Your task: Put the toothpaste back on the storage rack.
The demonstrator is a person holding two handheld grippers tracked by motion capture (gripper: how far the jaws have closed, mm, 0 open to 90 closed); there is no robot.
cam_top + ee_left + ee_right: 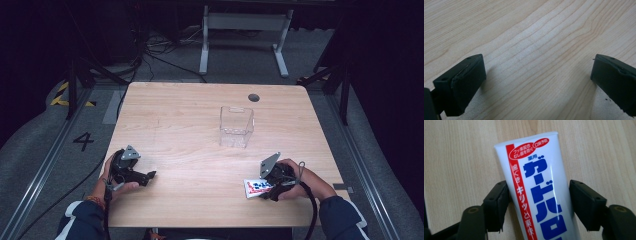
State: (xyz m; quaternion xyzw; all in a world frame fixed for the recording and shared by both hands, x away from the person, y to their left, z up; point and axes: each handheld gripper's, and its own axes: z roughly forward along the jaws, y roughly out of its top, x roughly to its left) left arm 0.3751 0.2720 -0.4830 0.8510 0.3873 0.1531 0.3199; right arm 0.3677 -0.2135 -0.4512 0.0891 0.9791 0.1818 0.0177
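Note:
A white toothpaste tube [536, 177] with blue and red lettering lies between the jaws of my right gripper [539, 192]. Both pads press its sides, and its flat crimped end points away from me. In the high view the toothpaste tube [255, 188] sticks out leftward from the right gripper [269, 188] near the table's front right edge. My left gripper [149, 176] rests low at the front left. Its jaws stand wide apart over bare wood, as the left gripper view [537, 72] shows, and hold nothing. A clear plastic box [236, 126] stands open-topped near the table's middle.
The wooden table [190, 150] has a round cable hole [254, 97] at the back right. Beyond the far edge are a white table frame [245, 35] and cables on the floor. A person's hands hold both grippers.

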